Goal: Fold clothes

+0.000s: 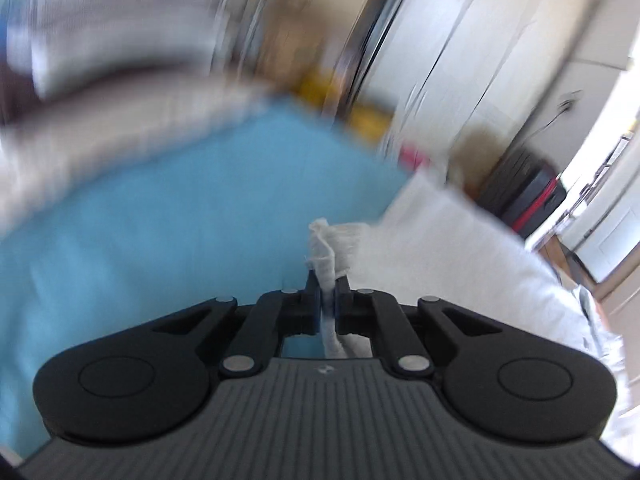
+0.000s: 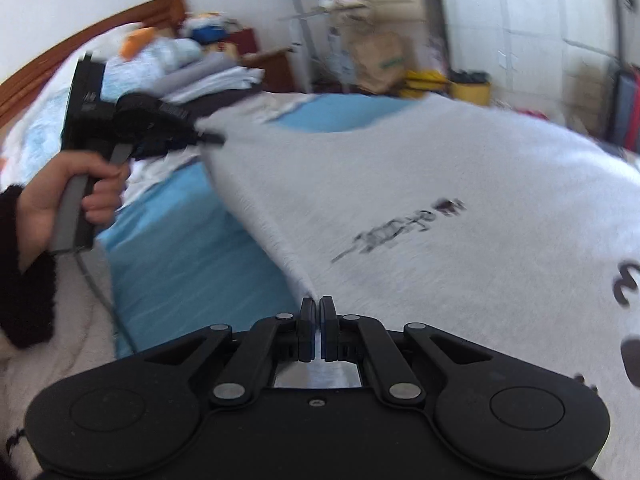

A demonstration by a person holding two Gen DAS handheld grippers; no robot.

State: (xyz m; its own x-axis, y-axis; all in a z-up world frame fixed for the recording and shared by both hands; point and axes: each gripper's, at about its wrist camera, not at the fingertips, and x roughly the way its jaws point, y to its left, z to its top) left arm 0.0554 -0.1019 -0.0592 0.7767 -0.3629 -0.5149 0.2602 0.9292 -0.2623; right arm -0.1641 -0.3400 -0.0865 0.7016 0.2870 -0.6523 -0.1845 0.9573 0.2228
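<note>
A light grey garment (image 2: 440, 184) with dark printed lettering is stretched in the air above a blue sheet (image 2: 192, 256) on a bed. My right gripper (image 2: 317, 304) is shut on one corner of its edge. My left gripper (image 1: 328, 280) is shut on a bunched white-grey corner of the same garment (image 1: 460, 248), and it also shows in the right wrist view (image 2: 208, 136), held in a hand at the upper left, pinching the far end of that edge. The left wrist view is heavily motion blurred.
A pile of folded clothes (image 2: 208, 76) lies at the head of the bed by a wooden headboard (image 2: 100, 28). A paper bag (image 2: 380, 60), yellow containers (image 2: 468, 88) and white wardrobe doors (image 1: 480, 60) stand beyond the bed. A dark suitcase (image 1: 528, 192) stands at the right.
</note>
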